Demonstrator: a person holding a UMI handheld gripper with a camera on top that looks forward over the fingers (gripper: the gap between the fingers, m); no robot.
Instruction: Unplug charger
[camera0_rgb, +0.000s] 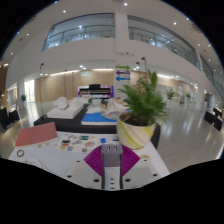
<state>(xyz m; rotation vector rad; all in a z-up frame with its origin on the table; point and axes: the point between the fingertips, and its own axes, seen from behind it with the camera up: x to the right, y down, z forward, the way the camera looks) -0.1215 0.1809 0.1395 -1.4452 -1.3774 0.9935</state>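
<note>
Grey charger (111, 151) pinched between the gripper's (111, 160) purple pads (95, 161).

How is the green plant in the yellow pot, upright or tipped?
Upright: the round yellow pot sits flat on the white table, leaves rising.

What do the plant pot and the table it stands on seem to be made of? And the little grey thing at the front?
The pot looks like glazed ceramic or plastic: smooth, pale yellow, with a soft sheen. The table looks like white laminate or painted board, flat and matte; I can't tell which. The grey block, sitting between the gripper's purple pads, looks like moulded plastic, probably the charger.
</note>
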